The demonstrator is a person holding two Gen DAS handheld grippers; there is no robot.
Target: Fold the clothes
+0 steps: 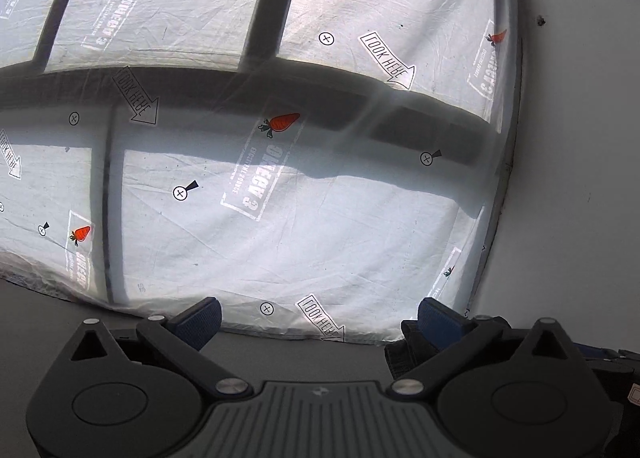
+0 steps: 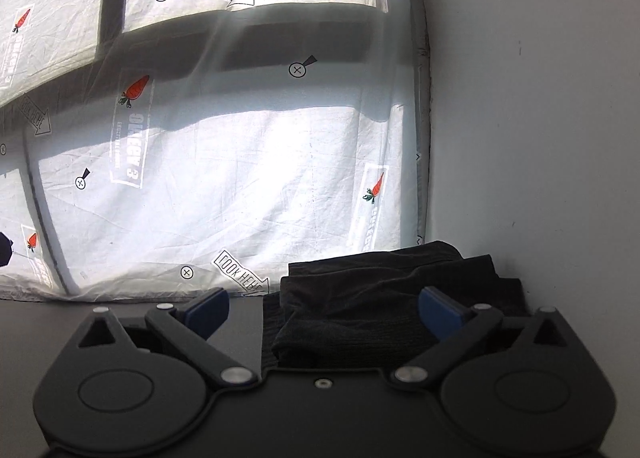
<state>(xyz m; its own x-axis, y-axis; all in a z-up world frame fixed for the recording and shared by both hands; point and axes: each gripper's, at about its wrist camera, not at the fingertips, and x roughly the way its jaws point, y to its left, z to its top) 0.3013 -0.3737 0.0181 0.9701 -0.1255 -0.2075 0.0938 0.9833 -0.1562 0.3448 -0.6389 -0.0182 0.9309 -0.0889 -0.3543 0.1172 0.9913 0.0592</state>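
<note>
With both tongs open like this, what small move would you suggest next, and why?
Probably draw the right tongs back. They gape with nothing pinched, and the dark garment already lies bundled on the grey table by the wall. The left tongs are open and empty too.

The right hand-held gripper (image 2: 322, 308) stands wide open over folded black clothes (image 2: 376, 298) beside a printed curtain (image 2: 224, 162)

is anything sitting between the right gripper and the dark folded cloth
Nothing visible does. The right gripper is open, and the dark folded cloth lies directly ahead on the dark table, partly between its blue fingers. The printed curtain hangs behind, clear of the path.
</note>
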